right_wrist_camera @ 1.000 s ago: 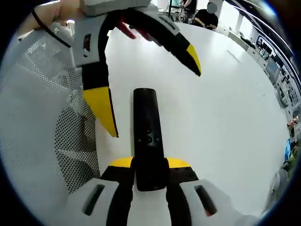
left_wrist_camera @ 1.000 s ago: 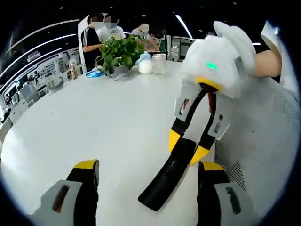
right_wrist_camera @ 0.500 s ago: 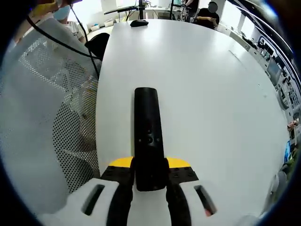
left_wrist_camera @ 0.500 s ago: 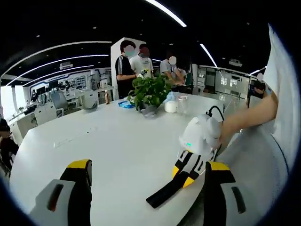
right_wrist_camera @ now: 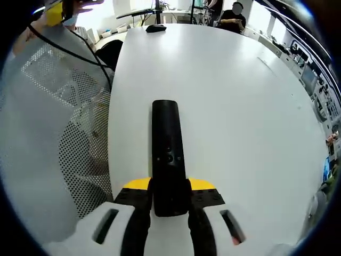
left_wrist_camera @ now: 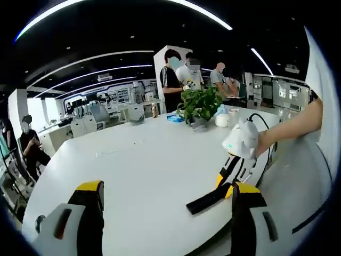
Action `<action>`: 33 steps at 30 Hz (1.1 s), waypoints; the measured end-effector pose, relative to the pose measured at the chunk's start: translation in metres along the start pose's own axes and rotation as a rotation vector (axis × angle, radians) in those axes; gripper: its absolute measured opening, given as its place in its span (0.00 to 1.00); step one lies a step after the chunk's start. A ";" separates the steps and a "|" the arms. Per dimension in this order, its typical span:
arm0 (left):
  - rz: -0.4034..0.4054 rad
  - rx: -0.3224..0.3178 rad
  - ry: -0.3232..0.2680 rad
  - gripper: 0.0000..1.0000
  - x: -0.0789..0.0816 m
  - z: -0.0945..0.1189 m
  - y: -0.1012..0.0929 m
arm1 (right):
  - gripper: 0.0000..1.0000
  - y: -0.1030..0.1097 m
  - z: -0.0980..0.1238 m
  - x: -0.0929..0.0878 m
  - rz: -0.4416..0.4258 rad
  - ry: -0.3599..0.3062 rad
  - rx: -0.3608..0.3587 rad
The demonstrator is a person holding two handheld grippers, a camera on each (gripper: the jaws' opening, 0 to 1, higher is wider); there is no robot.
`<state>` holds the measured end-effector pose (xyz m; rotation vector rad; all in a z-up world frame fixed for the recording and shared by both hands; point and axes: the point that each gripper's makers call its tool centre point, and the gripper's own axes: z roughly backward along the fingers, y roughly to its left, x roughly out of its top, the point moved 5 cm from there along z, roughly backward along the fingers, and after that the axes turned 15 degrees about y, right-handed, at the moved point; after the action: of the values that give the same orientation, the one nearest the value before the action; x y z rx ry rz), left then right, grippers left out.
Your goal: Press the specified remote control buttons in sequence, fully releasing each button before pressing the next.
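Right gripper (right_wrist_camera: 169, 188) is clamping its fingers on the near end of the black remote (right_wrist_camera: 167, 149), which is lying flat on the white counter (right_wrist_camera: 240, 106), while left gripper (left_wrist_camera: 165, 213) is hovering above the counter, fingers wide apart.

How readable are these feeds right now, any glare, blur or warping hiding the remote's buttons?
Right gripper view: remote sharp and evenly lit, its buttons visible mid-body; bright window glare only at the table's far end. Left gripper view: dark ceiling with bright light strips, strong fisheye bending; the remote is small and edge-on, buttons unreadable; right gripper clear.
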<state>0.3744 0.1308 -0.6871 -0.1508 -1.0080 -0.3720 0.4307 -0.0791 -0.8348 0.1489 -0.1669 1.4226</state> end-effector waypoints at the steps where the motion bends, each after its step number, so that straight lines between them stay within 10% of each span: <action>1: -0.008 0.008 0.009 0.99 -0.001 -0.001 0.002 | 0.24 0.000 0.000 0.000 -0.003 -0.004 0.001; 33: -0.077 0.102 0.067 0.96 -0.015 -0.010 0.019 | 0.24 -0.023 0.001 -0.003 -0.019 0.034 -0.042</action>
<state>0.3823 0.1495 -0.7044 -0.0070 -0.9662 -0.3925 0.4535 -0.0854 -0.8347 0.0915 -0.1664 1.4010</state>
